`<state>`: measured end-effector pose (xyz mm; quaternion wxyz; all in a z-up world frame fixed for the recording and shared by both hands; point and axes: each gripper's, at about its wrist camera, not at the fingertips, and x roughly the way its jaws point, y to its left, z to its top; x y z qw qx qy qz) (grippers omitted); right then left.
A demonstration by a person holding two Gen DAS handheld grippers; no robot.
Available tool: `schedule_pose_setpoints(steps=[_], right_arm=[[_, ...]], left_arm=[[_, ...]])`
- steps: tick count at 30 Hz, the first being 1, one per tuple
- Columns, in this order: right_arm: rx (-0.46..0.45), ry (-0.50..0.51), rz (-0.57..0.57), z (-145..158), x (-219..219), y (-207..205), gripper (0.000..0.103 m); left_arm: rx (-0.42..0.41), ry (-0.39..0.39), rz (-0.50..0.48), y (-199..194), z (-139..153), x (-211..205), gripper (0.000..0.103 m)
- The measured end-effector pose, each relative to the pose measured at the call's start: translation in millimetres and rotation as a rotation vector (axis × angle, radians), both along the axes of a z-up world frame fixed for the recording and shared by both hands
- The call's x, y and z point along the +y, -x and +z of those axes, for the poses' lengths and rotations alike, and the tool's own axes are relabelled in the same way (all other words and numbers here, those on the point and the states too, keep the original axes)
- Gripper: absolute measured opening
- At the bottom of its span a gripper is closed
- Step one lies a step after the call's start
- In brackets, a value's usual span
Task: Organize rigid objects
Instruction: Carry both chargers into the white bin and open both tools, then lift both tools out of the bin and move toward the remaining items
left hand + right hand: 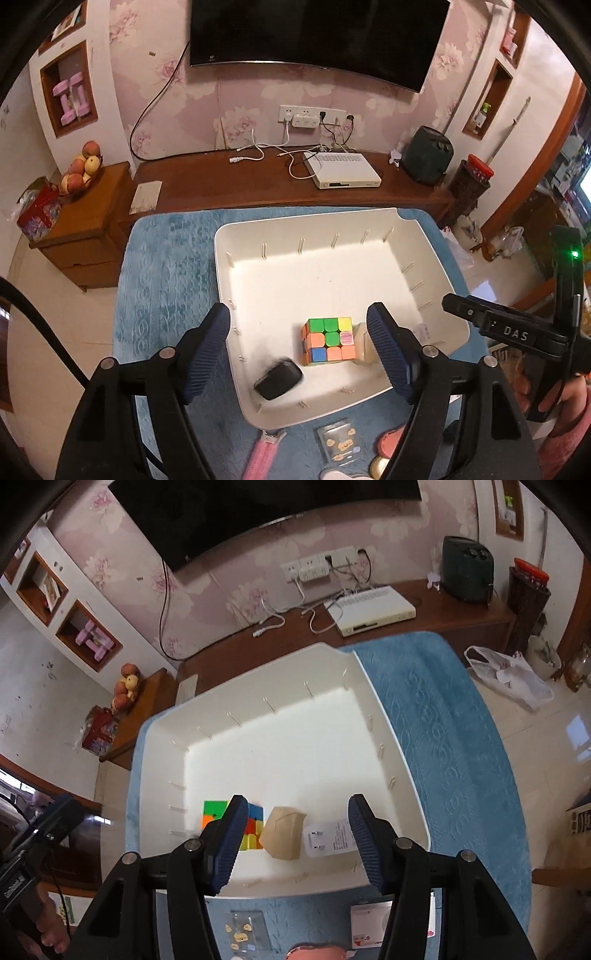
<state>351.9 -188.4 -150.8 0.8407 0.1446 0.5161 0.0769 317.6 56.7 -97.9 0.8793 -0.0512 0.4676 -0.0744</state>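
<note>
Both grippers (299, 354) (295, 843) agape above bin (436, 258)

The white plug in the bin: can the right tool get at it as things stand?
Probably yes. The right tool is open above the bin, and the plug lies between its fingers, uncovered, beside the beige block.

White tray (436, 258), centre frame: smooth plastic, slight sheen. Blue mat (166, 280) beneath it: plush cloth with an embossed pattern. Cube (328, 340), lower centre: glossy plastic tiles. Black object (279, 379) at its left: smooth, somewhat shiny. Left gripper (299, 350) pads: ribbed blue rubber on matt black plastic. Cabinet (221, 184) behind: polished wood
</note>
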Motion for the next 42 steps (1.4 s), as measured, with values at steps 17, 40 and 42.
schedule_pose_setpoints(steps=[17,40,42], right_arm=[[-0.092,-0.03,-0.071,28,-23,49,0.066],[-0.141,-0.064,-0.165,16,-81,160,0.066],[-0.143,-0.058,-0.158,15,-85,166,0.066]], left_arm=[[-0.003,0.052,0.039,40,8,17,0.079],[-0.017,0.085,0.087,140,12,1,0.082],[-0.009,0.092,0.092,148,11,-2,0.082]])
